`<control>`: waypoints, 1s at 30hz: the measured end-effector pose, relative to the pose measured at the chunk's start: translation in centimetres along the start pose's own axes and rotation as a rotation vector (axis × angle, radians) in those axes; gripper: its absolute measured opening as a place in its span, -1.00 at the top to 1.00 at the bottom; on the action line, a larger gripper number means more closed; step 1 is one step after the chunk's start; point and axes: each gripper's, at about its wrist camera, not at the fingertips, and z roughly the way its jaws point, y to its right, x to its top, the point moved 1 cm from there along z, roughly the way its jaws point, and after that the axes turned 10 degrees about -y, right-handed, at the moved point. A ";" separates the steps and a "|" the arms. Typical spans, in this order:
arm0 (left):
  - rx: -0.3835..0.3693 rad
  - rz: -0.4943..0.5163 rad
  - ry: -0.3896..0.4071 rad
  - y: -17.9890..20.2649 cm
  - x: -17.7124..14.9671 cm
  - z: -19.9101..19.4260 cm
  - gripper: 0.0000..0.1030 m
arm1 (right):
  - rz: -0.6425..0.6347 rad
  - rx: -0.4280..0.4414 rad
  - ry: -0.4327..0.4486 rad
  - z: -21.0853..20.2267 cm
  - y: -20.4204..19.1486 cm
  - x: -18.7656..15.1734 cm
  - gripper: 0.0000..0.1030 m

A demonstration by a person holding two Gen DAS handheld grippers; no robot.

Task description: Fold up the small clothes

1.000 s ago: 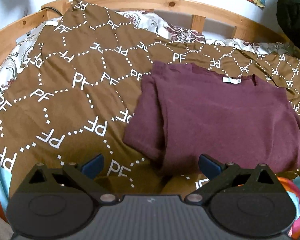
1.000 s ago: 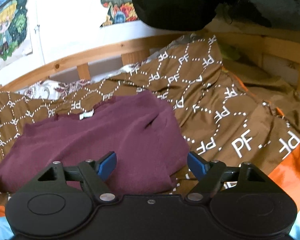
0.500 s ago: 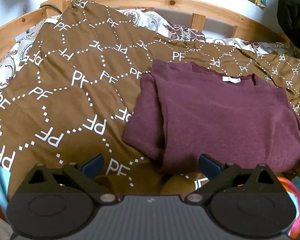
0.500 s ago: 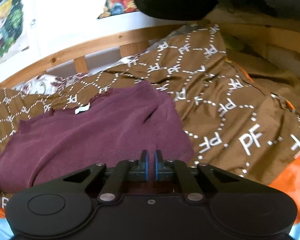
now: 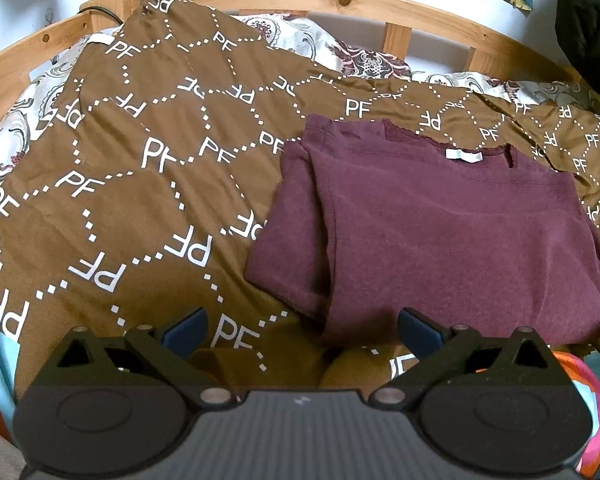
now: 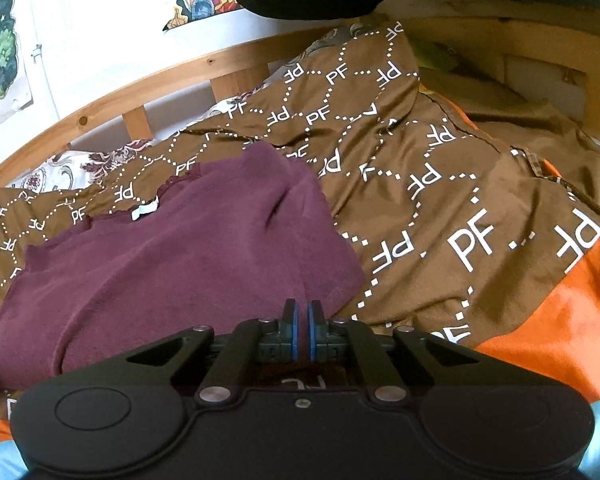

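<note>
Pinching the hem of the maroon top (image 6: 172, 264) on the bed's brown quilt (image 5: 140, 208).
Right hand-held gripper (image 6: 301, 320) has its pads clamped at the near hem, cloth apparently nipped; a second ago they stood wide. Left hand-held gripper (image 5: 300, 324) hangs open as before, over the near left corner. Best lift both corners evenly, keeping the hem taut while folding toward the collar.

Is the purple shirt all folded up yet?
Partly folded: the maroon knit shirt has one side turned in over its body, but still lies wide on the brown blanket.
</note>
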 end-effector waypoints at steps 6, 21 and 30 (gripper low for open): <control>0.002 0.004 -0.008 0.1 0.0 0.2 -0.98 | -0.044 -0.009 0.069 -1.2 -0.8 0.0 0.36; -0.035 -0.086 -0.008 -1.5 1.8 0.8 -0.98 | -0.190 0.006 0.207 -2.7 -3.4 -0.2 -0.99; -0.045 -0.131 0.011 -2.8 4.9 4.0 -0.98 | -0.398 0.088 0.252 -1.5 -8.4 -1.0 -0.99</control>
